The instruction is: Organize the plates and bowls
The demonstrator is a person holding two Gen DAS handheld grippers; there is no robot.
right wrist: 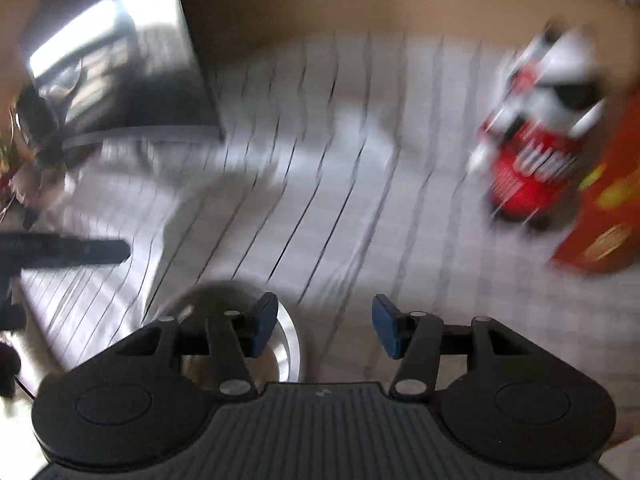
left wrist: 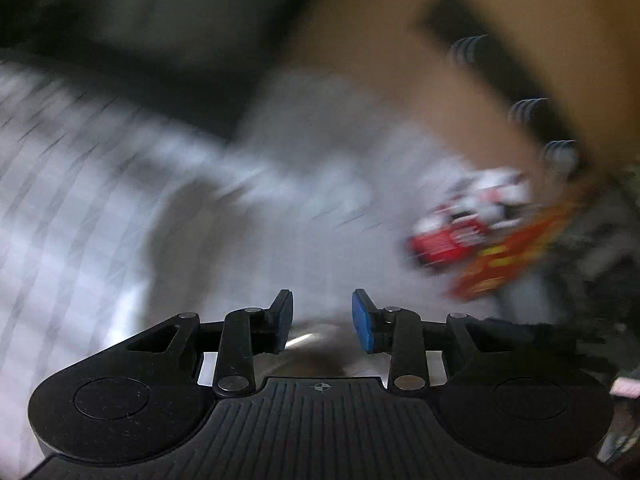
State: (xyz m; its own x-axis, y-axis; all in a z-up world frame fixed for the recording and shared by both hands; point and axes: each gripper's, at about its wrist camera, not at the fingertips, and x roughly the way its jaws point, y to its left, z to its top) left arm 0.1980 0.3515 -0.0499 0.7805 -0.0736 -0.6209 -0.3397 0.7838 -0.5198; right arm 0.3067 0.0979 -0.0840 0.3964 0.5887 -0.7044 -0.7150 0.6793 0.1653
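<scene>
Both views are blurred by motion. My left gripper point(left wrist: 322, 322) is open with nothing between its blue pads, above a white checked tablecloth point(left wrist: 80, 200); a shiny metal bowl point(left wrist: 308, 344) shows partly just under the fingers. My right gripper point(right wrist: 325, 326) is open and empty. A shiny metal bowl point(right wrist: 286, 344) lies on the cloth just below its left finger, partly hidden by the gripper body. No plates are clear in either view.
A red and white packet point(right wrist: 532, 164) and an orange-red box point(right wrist: 604, 200) stand at the right; both show in the left wrist view too point(left wrist: 452, 236). A dark appliance point(right wrist: 120, 72) stands at the back left. A dark bar point(right wrist: 64, 254) reaches in from the left.
</scene>
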